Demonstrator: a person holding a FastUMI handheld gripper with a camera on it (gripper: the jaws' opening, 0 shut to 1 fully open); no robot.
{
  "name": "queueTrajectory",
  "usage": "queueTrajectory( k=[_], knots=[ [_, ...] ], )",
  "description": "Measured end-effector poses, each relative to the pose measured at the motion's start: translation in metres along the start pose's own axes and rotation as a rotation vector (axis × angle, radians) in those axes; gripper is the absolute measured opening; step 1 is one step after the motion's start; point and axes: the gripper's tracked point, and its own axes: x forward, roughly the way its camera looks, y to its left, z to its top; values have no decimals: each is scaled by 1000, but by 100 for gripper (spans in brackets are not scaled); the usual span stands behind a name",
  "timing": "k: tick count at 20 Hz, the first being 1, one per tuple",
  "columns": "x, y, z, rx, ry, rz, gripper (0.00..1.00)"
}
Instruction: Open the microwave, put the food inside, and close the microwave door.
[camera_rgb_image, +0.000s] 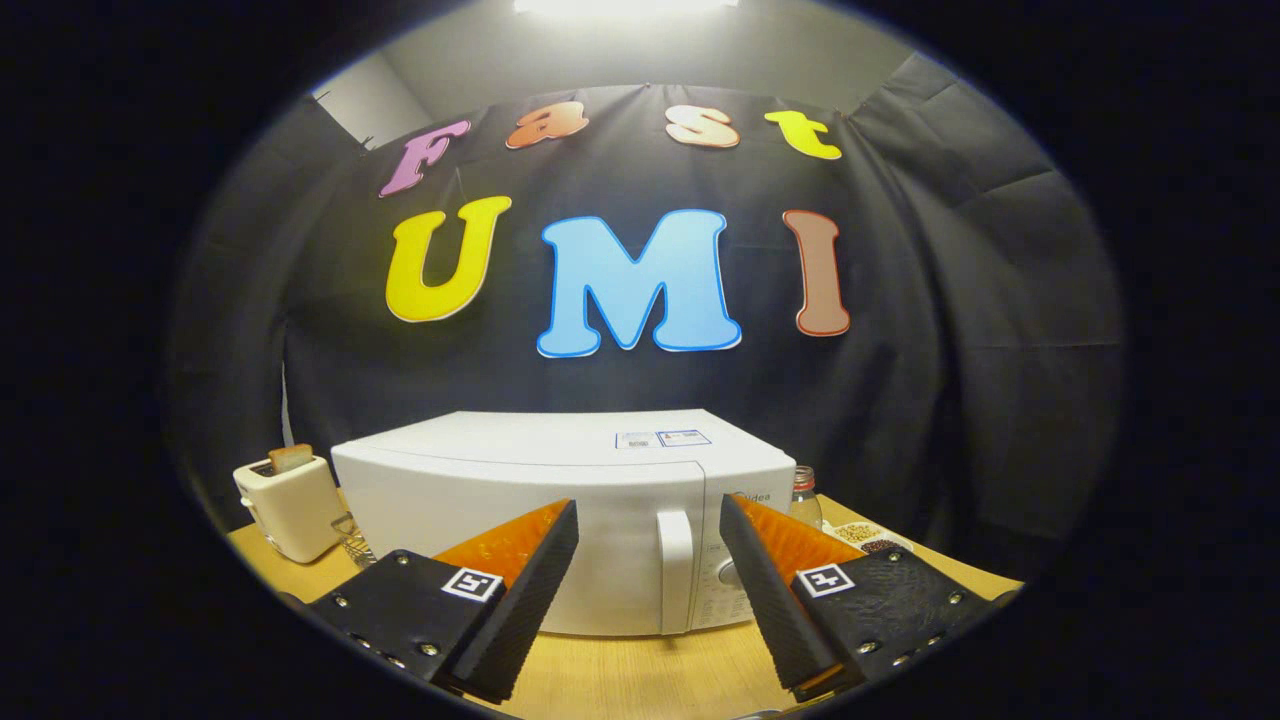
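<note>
my gripper (648, 520) was wide open and held nothing; the microwave (560, 520) stood at lower centre, door shut, its handle (675, 570) between my fingers, toaster (290, 505) at lower left

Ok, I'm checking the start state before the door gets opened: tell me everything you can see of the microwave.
The microwave is a white, boxy countertop unit that looks like painted metal and plastic. Its door is closed, with a vertical white handle beside a control panel on the right. Stickers sit on its top. It stands upright on the wooden table, facing the open gripper, whose fingers frame the handle without touching it.
</note>
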Motion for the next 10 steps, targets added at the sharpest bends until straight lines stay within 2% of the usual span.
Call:
queueTrajectory(
  k=[5, 7, 10],
  knots=[
    [34, -7, -36, -5, 38, -10, 90],
    [43, -12, -46, -21, 44, -33, 79],
    [54, -15, -62, -24, 68, -39, 76]
  ],
)
